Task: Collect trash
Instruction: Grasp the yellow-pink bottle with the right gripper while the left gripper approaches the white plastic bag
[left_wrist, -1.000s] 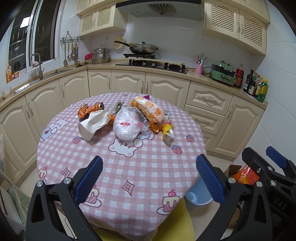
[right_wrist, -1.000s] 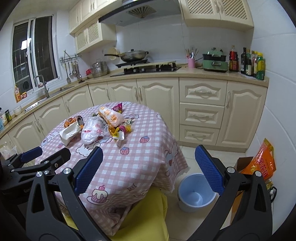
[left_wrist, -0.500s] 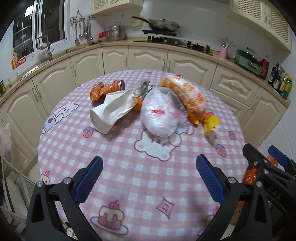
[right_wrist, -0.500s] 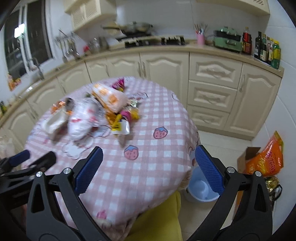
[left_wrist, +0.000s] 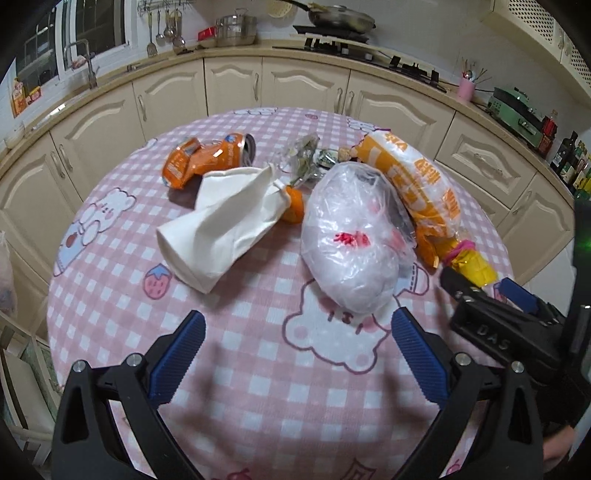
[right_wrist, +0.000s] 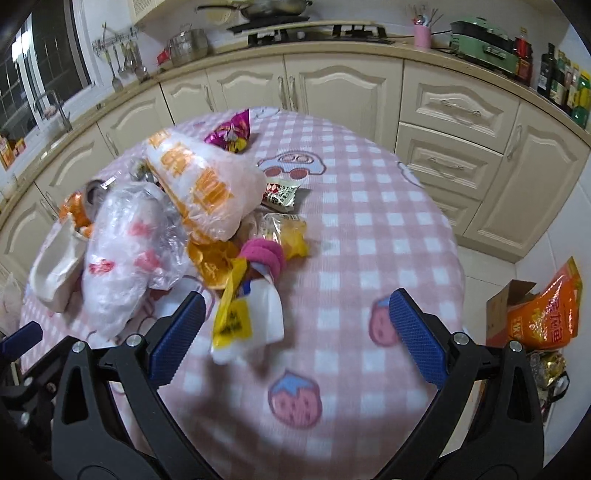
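Trash (right_wrist: 229, 321) lies between the open right tool's (right_wrist: 295, 328) fingers.

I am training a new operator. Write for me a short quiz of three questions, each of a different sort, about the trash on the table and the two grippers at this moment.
1. True or false: the left gripper is shut on the crushed orange can.
2. Multiple choice: which item lies nearest in front of the right gripper? A) the white paper bag B) the yellow and white wrapper C) the purple foil wrapper
3. Fill in: the clear plastic bag lies between the white paper bag and the long ____ and white package.

Key: 1 false, both grippers are open and hold nothing; 2 B; 3 orange.
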